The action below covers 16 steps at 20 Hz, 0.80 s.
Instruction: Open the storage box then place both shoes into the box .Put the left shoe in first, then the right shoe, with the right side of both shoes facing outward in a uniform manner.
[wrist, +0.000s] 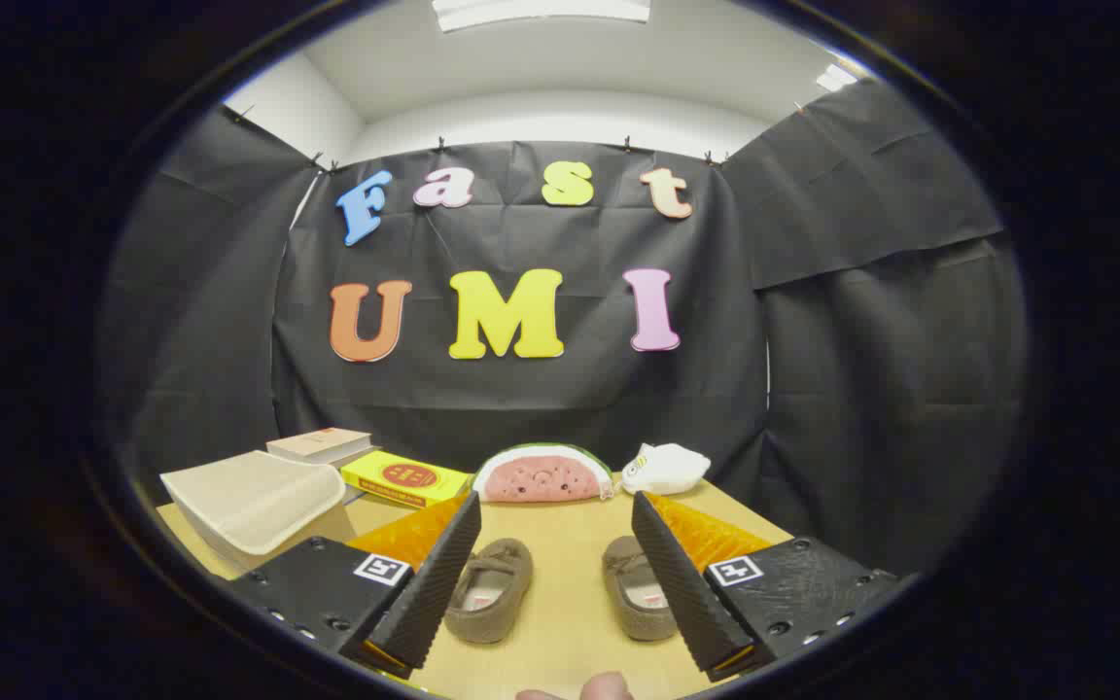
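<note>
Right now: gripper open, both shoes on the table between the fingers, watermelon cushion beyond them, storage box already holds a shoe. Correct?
Not quite. In the gripper view both shoes lie on the table, neither in the storage box. The rest holds: gripper open, watermelon cushion beyond.

The right shoe (640, 589) is partly hidden behind a finger (682, 574) of the spread gripper (557, 564) — fingertips (607, 686) cut off at bottom centre.

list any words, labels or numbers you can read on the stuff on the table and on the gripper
Yellow box: red round emblem and a dark band of print, too blurred to read.
Books: cover print too small to read.
Open gripper: square black-and-white marker tags on both finger mounts, patterns, not text.
Shoes, watermelon cushion, white plush toy, storage box: no text seen.
</note>
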Motion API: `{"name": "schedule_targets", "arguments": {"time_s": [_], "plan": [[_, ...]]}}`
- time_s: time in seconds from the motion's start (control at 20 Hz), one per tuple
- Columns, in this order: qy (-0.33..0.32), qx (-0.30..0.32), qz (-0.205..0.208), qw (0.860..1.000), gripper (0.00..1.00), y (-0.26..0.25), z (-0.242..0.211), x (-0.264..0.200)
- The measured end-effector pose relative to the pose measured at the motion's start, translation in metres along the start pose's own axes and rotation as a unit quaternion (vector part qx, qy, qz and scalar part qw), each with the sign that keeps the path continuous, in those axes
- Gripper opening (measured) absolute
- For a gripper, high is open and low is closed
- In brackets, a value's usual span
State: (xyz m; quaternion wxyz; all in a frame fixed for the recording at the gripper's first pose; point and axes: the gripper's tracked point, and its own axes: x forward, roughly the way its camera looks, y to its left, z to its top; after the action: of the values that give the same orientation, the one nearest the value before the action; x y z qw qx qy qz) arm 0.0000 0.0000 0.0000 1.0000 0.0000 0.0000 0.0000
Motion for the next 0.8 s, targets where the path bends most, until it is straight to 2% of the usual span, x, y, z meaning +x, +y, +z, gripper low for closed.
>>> {"name": "schedule_targets", "arguments": {"time_s": [0.8], "plan": [[0.013,-0.009,0.019,1.0,0.95,0.02,-0.01,0.007]]}}
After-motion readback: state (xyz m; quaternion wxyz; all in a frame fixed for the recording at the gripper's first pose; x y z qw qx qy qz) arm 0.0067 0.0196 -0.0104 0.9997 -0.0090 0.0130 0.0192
